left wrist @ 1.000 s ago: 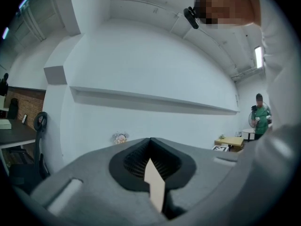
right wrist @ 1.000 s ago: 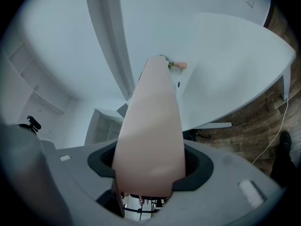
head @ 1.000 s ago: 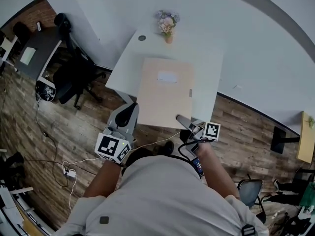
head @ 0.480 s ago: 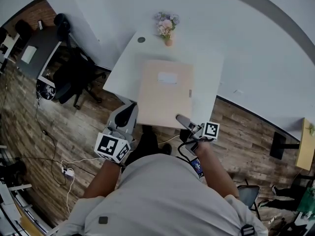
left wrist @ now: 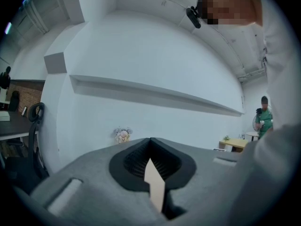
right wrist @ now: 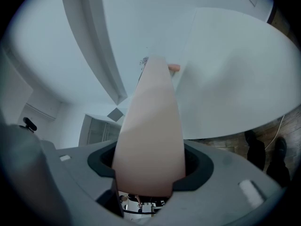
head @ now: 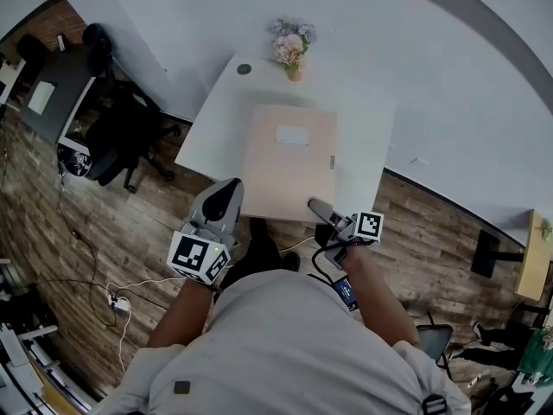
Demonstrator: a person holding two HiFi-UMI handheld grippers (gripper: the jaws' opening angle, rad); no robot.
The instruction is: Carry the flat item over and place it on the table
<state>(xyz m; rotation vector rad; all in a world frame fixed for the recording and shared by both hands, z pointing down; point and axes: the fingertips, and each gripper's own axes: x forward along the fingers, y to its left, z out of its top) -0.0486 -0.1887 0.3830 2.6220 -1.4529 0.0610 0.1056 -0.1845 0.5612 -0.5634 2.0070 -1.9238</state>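
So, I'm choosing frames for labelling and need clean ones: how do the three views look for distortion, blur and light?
Head view: heavy fisheye curving, even light, beige panel and white table sharp. Left gripper view: dark corners, a mosaic patch up top, the panel a thin edge-on sliver. Right gripper view: dark rim, the panel close to the lens and soft.

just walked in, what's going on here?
A person holds a flat beige board with a tool in each hand. The left tool and the right tool each clamp its near edge. The board sits over the white table, short of the small vase of flowers at the far side, and its near edge juts past the table's front. Whether it touches the tabletop yet can't be told.
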